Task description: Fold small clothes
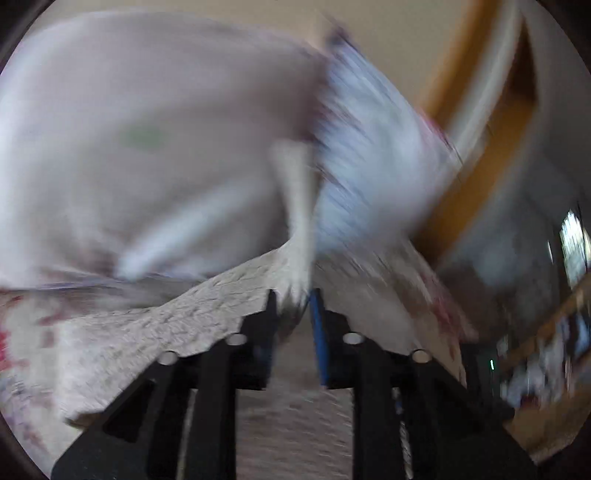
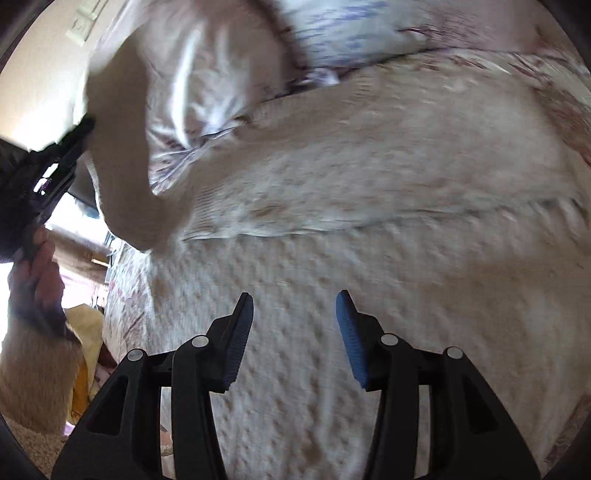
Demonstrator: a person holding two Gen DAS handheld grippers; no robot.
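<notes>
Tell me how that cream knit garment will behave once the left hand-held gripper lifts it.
Probably floppy: the cream knit garment already drapes in a sagging strip from the shut left hand-held gripper. Likely light, since one pinched edge carries it. The textured knit should resist slipping, though blur limits certainty.

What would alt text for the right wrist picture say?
An open right gripper hovers above a cream textured blanket on a bed. At far left, the left gripper lifts a beige garment; pillows lie behind.
</notes>
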